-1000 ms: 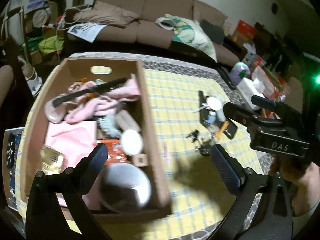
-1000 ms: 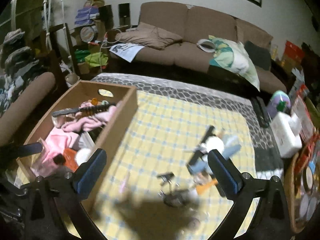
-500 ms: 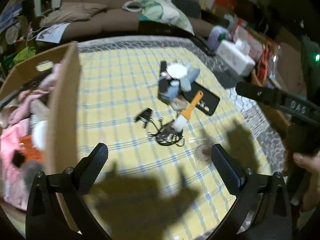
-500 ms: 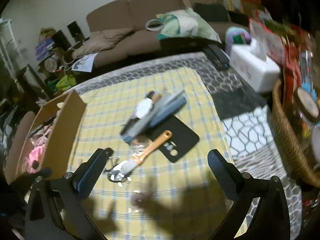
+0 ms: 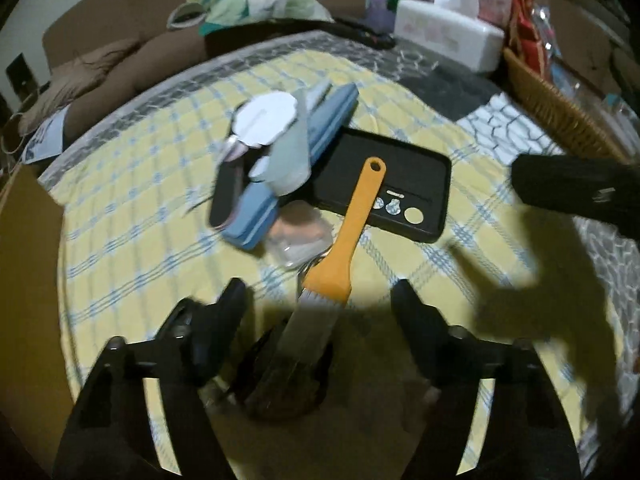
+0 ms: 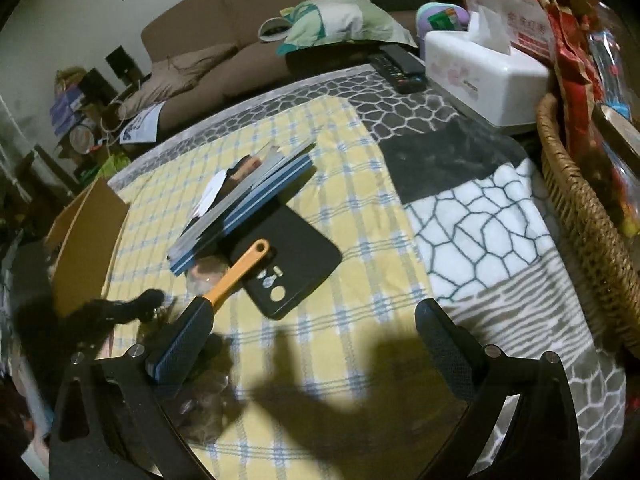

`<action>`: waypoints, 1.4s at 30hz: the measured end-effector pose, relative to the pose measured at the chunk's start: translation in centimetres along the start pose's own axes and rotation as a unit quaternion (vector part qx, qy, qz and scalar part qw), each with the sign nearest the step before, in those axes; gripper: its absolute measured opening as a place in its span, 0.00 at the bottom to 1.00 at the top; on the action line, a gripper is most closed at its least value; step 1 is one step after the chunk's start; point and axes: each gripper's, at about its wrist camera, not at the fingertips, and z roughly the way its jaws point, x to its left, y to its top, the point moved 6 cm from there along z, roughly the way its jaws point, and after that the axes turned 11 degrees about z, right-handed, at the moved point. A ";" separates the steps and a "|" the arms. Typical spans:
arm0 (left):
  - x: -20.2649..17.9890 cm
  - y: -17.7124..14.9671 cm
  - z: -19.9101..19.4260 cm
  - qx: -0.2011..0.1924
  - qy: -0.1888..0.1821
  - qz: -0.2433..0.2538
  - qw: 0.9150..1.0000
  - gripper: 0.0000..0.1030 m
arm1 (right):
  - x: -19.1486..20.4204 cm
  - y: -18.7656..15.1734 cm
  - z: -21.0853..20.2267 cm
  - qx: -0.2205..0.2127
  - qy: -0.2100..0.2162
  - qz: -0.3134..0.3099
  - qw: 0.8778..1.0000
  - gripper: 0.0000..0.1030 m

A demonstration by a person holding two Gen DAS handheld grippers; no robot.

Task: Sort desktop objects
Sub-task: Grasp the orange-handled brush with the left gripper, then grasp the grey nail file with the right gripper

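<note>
1. Left wrist view: our left tool (image 5: 318,300) hangs low over the yellow checked cloth (image 5: 152,216), its jaws closing, with the bristle end of the brush (image 5: 340,256) between them; the pads are not yet touching it.
2. The brush's orange handle runs away from us onto the black phone case (image 5: 416,184).
3. Just left of the case lies a blue case (image 5: 256,216), with a white disc (image 5: 266,118) on the pile.
4. Right wrist view: our right tool (image 6: 316,330) stands spread wide over bare cloth, holding nothing, the brush by its left finger.
5. Further off sit the cardboard box (image 6: 84,240) at left, a tissue box (image 6: 480,76) and a wicker basket (image 6: 580,200) at right.
6. Beyond the table stands the sofa (image 6: 208,32).
</note>
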 end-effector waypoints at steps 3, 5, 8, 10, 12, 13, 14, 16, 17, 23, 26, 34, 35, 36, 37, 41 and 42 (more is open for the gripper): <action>0.0 0.4 0.4 -0.011 -0.009 -0.010 1.000 0.57 | -0.3 0.0 0.1 0.002 0.003 0.002 1.000 1.00; 0.0 0.5 0.0 -0.015 -0.009 -0.013 1.000 0.23 | -0.5 0.0 0.3 0.004 0.002 0.002 1.000 1.00; 0.0 0.3 -1.0 -0.017 -0.023 -0.020 0.999 0.21 | -0.6 0.0 0.3 0.006 0.005 0.010 1.000 1.00; 0.5 0.0 -2.4 -0.026 -0.024 -0.029 0.999 0.21 | -0.2 0.1 0.0 0.005 0.013 0.011 1.000 1.00; 1.5 -0.9 -4.6 -0.042 -0.036 -0.053 0.997 0.21 | 0.4 0.1 -0.4 0.001 0.021 0.008 1.000 1.00; 1.9 -1.2 -5.5 -0.048 -0.043 -0.063 0.996 0.21 | 0.7 0.2 -0.5 0.000 0.024 0.007 1.000 1.00; 2.4 -1.7 -6.8 -0.056 -0.048 -0.072 0.995 0.21 | 1.1 0.3 -0.6 -0.001 0.029 0.008 1.000 1.00; 3.3 -2.5 -9.2 -0.066 -0.050 -0.080 0.993 0.21 | 1.9 0.5 -0.7 -0.001 0.043 0.014 0.999 1.00; 4.0 -3.0 -10.7 -0.072 -0.049 -0.088 0.992 0.21 | 2.3 0.7 -0.7 0.000 0.050 0.019 0.999 1.00; 7.1 -4.7 -17.3 -0.101 -0.042 -0.113 0.987 0.21 | 6.0 2.0 0.6 0.005 0.077 0.024 0.997 1.00; 8.6 -5.5 -19.3 -0.112 -0.034 -0.127 0.985 0.21 | 8.4 2.9 2.7 0.022 0.070 0.015 0.997 1.00; 11.3 -7.3 -19.9 -0.124 -0.045 -0.165 0.977 0.21 | 9.8 3.9 8.7 0.074 -0.024 0.003 0.997 0.80; 11.8 -7.5 -19.7 -0.123 -0.049 -0.172 0.976 0.21 | 9.5 3.6 9.2 0.083 -0.033 0.001 0.996 0.72; 12.1 -7.6 -19.7 -0.122 -0.051 -0.176 0.975 0.21 | 9.2 3.2 9.7 0.092 -0.041 -0.002 0.995 0.61; 12.2 -7.7 -19.7 -0.123 -0.052 -0.181 0.974 0.21 | 9.0 2.8 10.0 0.099 -0.040 -0.003 0.994 0.49; 13.4 -8.1 -20.3 -0.129 -0.062 -0.200 0.969 0.21 | 8.2 2.0 9.4 0.109 0.023 0.043 0.993 0.20; 13.7 -8.2 -20.5 -0.131 -0.064 -0.205 0.968 0.21 | 8.1 1.9 9.0 0.108 0.028 0.048 0.993 0.20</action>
